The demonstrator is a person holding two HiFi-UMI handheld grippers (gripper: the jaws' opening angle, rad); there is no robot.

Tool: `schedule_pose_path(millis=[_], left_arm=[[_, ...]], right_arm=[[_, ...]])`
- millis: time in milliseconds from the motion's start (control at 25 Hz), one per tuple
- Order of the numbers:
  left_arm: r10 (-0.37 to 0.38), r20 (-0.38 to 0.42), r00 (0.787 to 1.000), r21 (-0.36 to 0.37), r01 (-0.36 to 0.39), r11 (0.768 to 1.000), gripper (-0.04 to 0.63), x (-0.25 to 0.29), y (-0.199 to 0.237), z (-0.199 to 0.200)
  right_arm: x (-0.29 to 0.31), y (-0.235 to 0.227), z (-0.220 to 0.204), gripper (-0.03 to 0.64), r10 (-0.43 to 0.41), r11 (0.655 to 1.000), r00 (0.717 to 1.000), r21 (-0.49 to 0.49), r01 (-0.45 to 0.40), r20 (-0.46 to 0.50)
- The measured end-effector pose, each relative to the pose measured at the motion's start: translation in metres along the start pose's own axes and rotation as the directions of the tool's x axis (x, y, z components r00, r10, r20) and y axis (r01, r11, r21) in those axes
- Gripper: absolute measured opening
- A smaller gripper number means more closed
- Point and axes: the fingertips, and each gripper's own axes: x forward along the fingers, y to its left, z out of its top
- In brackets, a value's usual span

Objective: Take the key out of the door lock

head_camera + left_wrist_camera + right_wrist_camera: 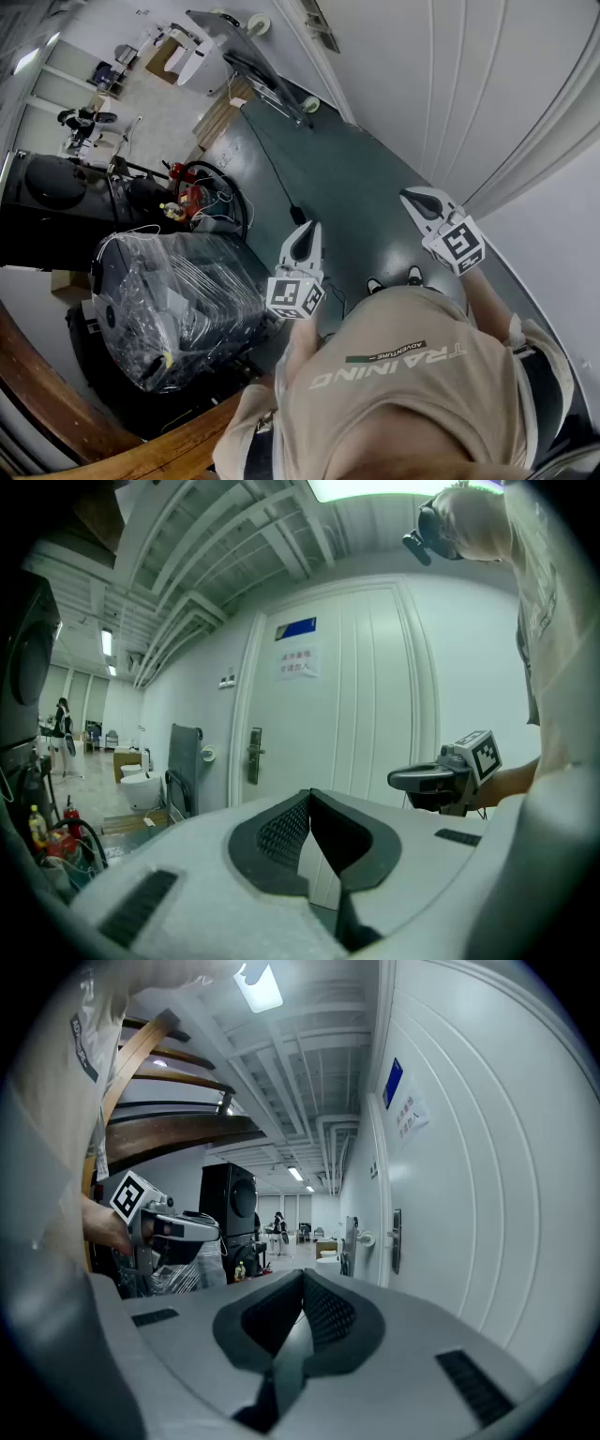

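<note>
1. The white panelled door [370,696] is shut. The door lock [253,755] sits on its left edge at mid height in the left gripper view. It is a dark upright plate with a handle.
2. The key is too small to make out in any view, so only the lock plate [397,1239] shows where it would be.
3. The left gripper [310,799] is held well short of the door and aimed at it. Its jaws are pressed together at the tips with nothing between them.
4. The right gripper [302,1281] is nearer the door, which runs along its right side. Its jaws are also together and bare.
5. From the head view, both grippers [307,232] [417,199] hang over the dark green floor [347,169] in front of the door.
6. A blue sign [296,628] and a paper notice [298,662] are high on the door.
7. Left of the door frame, a grey panel [185,761] stands against the wall. A white toilet [139,785] stands further out.
8. Away from the door stands a plastic-wrapped machine [178,300], and a black cable [277,178] trails along the floor.
</note>
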Motion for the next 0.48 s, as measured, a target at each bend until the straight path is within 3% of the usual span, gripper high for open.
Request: schedule_pose_path(millis=[160,480], left_arm=[[-0.009,0.009,1.0,0.01,0.009,1.0,0.01,-0.005,0.009,0.001],[-0.007,-0.057,0.998,-0.01,0.006,1.0,0.009,-0.016,0.022,-0.034]], right_arm=[[0.009,0.002,0.008,0.014,-0.006,1.0,1.0,-0.021,0.007,0.018],[0.019,0.032,0.008,0.014,0.015,1.0,1.0,-0.01,-0.015,0.0]])
